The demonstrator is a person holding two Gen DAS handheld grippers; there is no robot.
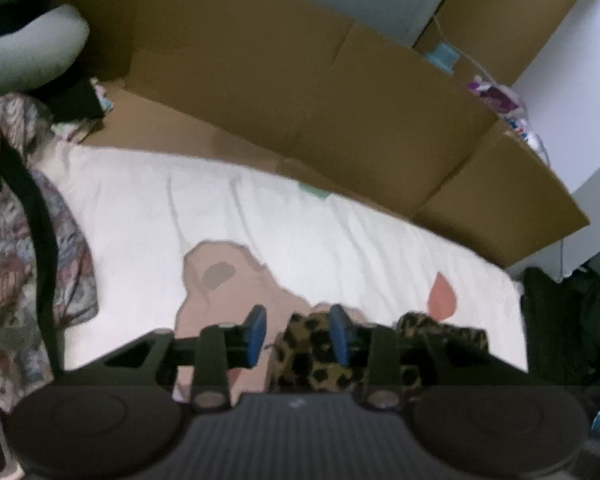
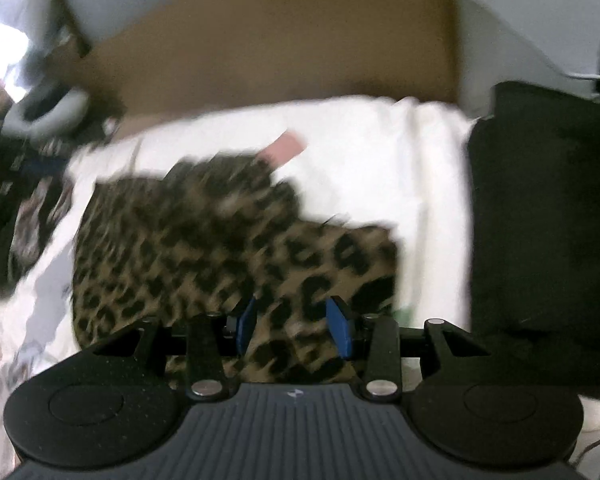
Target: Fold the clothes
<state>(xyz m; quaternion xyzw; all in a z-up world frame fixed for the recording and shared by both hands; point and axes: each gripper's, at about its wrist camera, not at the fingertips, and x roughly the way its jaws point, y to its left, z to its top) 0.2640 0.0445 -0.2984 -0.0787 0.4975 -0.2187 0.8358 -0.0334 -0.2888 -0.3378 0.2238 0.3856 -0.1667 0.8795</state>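
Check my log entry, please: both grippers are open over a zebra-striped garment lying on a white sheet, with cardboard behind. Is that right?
One detail is off. The garment is leopard-print, tan with dark spots, not zebra-striped; the right wrist view shows it most fully. The rest stands: the left gripper and right gripper are open over it, it lies on the white sheet, and cardboard stands behind.

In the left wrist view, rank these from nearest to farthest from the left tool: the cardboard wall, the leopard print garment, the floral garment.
1. The leopard print garment, right at the left tool, lying between and under its fingertips.
2. The floral garment, off to the left on the white sheet.
3. The cardboard wall, standing beyond the sheet's far edge.
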